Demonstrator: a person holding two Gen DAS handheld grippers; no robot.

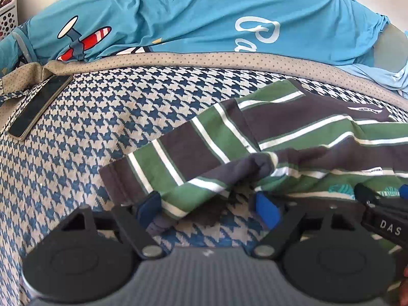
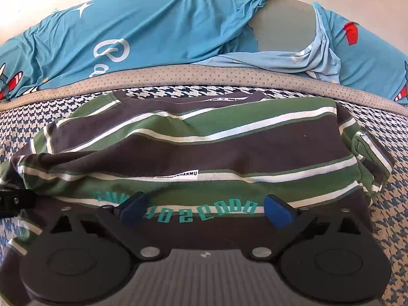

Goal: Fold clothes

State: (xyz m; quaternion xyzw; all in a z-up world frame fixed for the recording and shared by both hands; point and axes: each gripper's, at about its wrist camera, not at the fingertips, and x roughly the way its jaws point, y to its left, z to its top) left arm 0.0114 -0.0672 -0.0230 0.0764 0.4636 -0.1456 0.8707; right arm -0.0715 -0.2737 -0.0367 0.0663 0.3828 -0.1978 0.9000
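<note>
While the striped shirt [image 2: 193, 137] lies partly folded on the houndstooth cover [image 1: 89, 117], its long axis runs side to side, neckline toward the blue bedding [image 2: 153, 33]. The right gripper [image 2: 204, 209] stands wide open above the teal lettering, gripping nothing. The left gripper [image 1: 207, 206] is half open around the sleeve hem, pads not pressing. Only the left wrist view shows a phone [image 1: 38, 107]
</note>
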